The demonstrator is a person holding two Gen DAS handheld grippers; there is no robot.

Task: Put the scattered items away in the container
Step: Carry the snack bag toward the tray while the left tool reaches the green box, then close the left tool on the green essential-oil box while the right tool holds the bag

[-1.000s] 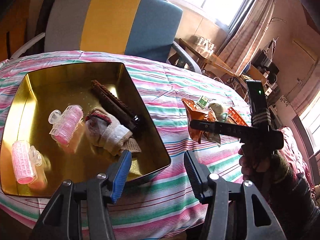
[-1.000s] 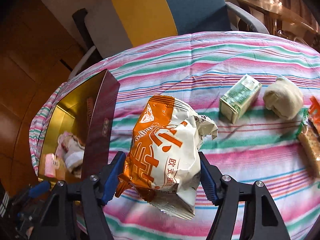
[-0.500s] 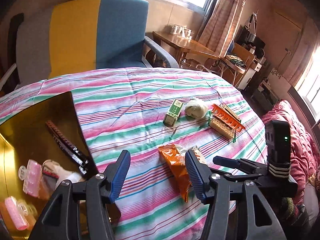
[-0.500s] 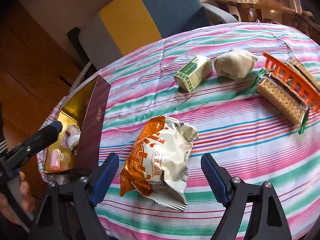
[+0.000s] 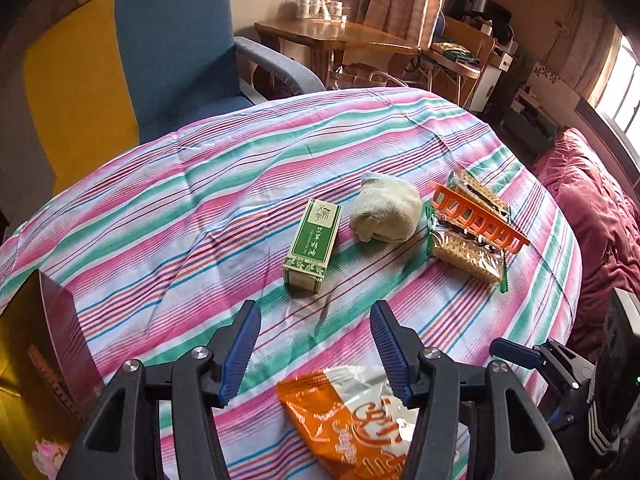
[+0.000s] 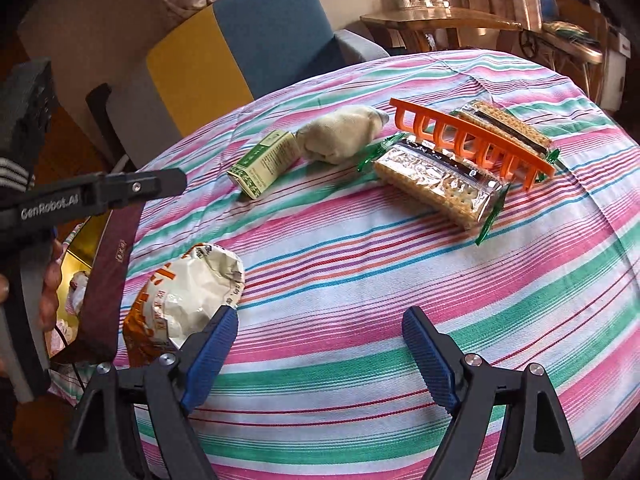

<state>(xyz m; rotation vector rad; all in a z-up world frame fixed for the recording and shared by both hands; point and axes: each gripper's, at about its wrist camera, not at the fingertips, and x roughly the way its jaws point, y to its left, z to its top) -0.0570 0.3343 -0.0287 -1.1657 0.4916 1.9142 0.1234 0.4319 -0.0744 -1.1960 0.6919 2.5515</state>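
Note:
The orange-and-white snack bag (image 5: 352,420) lies on the striped cloth under my left gripper (image 5: 316,340), which is open with its fingertips past the bag. In the right wrist view the same bag (image 6: 188,300) sits just left of my right gripper (image 6: 320,332), which is open and holds nothing. Beyond lie a green box (image 5: 314,244), a rolled beige sock (image 5: 386,212), an orange comb (image 5: 478,216) and cracker packs (image 5: 466,252). The gold tin (image 5: 24,380) shows at the left edge with pink rollers in it.
A blue, yellow and grey armchair (image 5: 160,52) stands behind the round table. A wooden side table (image 5: 340,36) and a red quilt (image 5: 592,216) lie beyond the table's far and right edges. The tin's maroon wall (image 6: 108,280) stands left of the bag.
My right gripper opened and let go of the snack bag, which now lies on the cloth beside the tin, then moved right. My left gripper swung from over the tin to above the bag.

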